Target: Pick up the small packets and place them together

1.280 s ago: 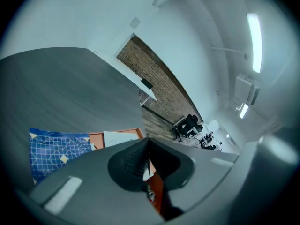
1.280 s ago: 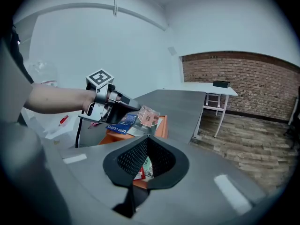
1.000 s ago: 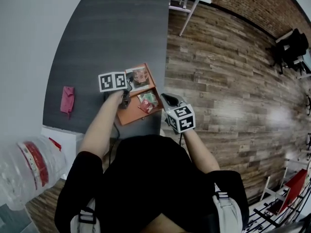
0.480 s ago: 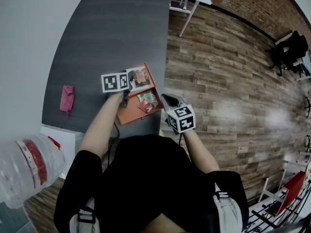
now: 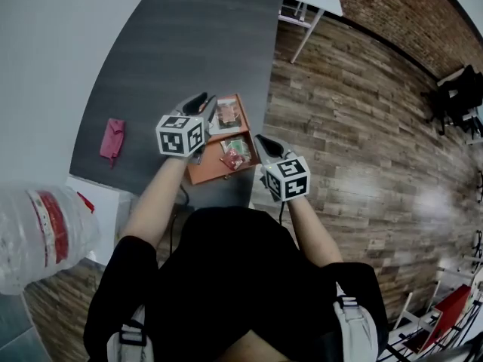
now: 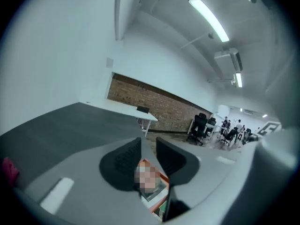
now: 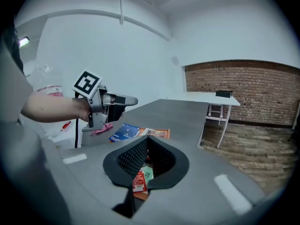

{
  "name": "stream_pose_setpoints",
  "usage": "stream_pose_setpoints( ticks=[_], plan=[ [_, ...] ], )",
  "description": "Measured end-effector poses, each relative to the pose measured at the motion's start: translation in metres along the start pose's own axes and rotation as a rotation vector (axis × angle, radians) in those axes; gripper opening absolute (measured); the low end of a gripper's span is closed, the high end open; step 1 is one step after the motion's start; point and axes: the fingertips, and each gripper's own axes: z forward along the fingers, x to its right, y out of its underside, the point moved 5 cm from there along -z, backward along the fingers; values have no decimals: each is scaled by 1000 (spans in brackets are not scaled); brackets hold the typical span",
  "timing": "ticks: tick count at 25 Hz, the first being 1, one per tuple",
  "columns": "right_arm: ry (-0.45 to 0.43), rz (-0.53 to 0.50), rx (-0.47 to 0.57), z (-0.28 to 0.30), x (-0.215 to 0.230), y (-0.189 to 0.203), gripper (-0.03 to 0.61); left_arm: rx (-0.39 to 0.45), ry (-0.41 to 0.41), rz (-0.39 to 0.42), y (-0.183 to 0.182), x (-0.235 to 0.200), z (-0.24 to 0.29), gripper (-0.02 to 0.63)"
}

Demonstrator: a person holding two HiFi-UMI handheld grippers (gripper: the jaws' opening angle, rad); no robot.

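An orange tray [image 5: 201, 173] lies near the grey table's front edge. On it are a red packet [image 5: 229, 160], a green packet [image 5: 238, 146] and a picture-printed packet [image 5: 226, 115]. My left gripper [image 5: 200, 100] hovers above the tray's left side. It is open; its jaws have just opened and then narrowed a little, with nothing between them [image 6: 148, 145]. My right gripper [image 5: 261, 141] hangs shut and empty by the tray's right edge. Below its tip [image 7: 147, 138] show the red packet [image 7: 138, 182] and green packet [image 7: 148, 173]. A blue packet [image 7: 123, 131] lies beside the tray [image 7: 161, 133].
A pink packet [image 5: 113, 138] lies alone at the table's left side. Near the front-left corner stand a white box [image 5: 94, 206] and a large water bottle [image 5: 38, 232]. Wooden floor [image 5: 355, 127] runs right of the table; a white desk [image 7: 208, 99] stands beyond.
The left gripper has risen from the tray and its jaws have parted, holding nothing. The right gripper has lifted slightly. The head view has shifted a little.
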Motion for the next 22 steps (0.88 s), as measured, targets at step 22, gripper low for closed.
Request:
stream_pose_setpoints(
  ticks=[22],
  plan=[
    [-346, -124, -83, -21, -60, 71, 3, 209, -383, -157, 118, 36, -181, 0]
  ],
)
